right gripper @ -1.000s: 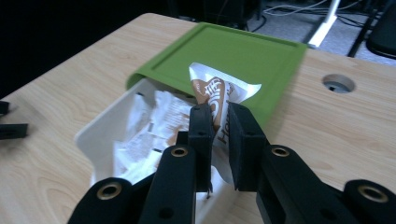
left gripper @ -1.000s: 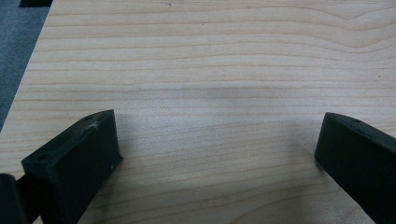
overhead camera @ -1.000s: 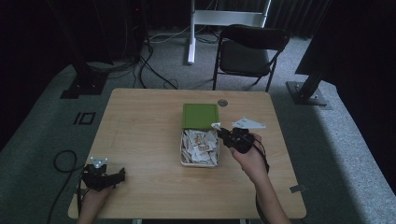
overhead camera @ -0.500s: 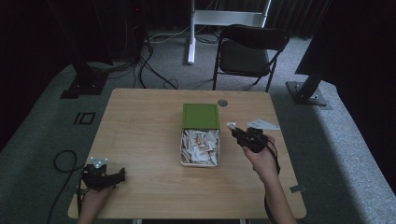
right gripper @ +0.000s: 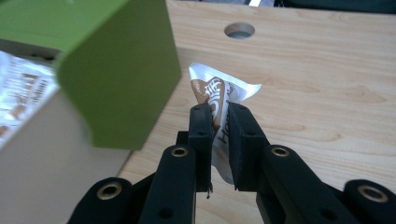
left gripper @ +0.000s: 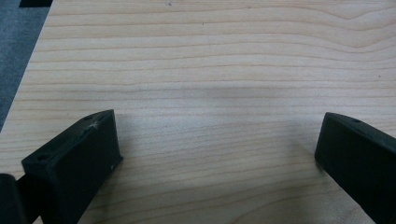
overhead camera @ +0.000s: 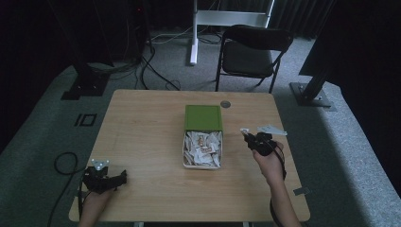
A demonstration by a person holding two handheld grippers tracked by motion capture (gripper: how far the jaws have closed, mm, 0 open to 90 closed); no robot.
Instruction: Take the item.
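A white box with its green lid flipped back stands mid-table, holding several white and brown packets. My right gripper hovers just right of the box, shut on one such packet that sticks up between its jaws. In the right gripper view the green lid looms close on the left. My left gripper rests at the table's front left corner, open, with bare wood between its fingers.
The wooden table has a round cable hole behind the box. A black folding chair stands beyond the far edge, with stand legs and cables on the grey floor.
My right gripper has carried the packet out of the box to the right, away from it. The left gripper has stayed still.
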